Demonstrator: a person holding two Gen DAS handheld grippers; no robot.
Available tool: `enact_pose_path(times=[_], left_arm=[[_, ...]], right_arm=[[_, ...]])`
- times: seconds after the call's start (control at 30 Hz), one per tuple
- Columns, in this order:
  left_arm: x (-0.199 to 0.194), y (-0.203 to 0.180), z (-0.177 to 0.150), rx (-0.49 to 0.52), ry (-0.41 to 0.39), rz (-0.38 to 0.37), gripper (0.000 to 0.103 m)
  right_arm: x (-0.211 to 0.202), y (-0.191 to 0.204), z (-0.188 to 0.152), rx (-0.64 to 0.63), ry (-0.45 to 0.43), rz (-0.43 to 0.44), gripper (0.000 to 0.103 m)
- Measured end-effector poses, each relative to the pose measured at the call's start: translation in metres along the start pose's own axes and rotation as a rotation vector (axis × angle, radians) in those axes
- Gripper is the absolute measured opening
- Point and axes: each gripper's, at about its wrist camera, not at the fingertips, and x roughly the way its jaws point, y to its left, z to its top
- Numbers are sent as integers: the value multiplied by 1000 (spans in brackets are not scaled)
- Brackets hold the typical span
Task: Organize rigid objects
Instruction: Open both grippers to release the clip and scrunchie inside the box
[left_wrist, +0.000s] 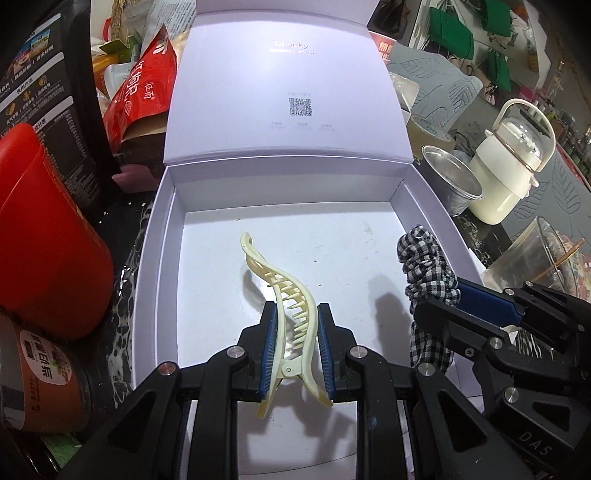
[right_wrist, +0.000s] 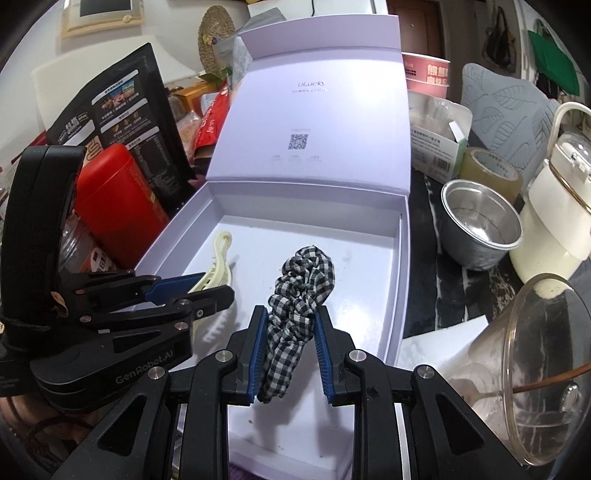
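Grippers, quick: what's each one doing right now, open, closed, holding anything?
Left gripper: closed on the cream hair clip, over the open white box.
Right gripper: closed on the checked scrunchie, over the same box.

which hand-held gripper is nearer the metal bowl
Right. The right hand-held gripper sits on the metal bowl side of the box; the left hand-held gripper is farther.

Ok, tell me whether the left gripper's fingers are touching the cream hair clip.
Touching. The left wrist view shows both blue pads of the left gripper pressed against the sides of the cream hair clip, no gap either side.
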Motion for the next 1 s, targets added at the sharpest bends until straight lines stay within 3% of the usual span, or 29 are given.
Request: enact_pose_path(times=[0.37,0.73,0.83,1.0], left_arm=[[-1,-3,3,2,33,27,21],[-17,-6,2,25,2,86,22],[-23,-7,3,25,-7,91,22],[-34,-8,5,24,-31,97,22]], right_arm=[[-4,-1,2,0,-4,-34,29],[-12,-3,2,14,-11,-64,31],[-16,-3,3,19,-19,-68,37],[-27,-1,3,17,-37,-75,37]])
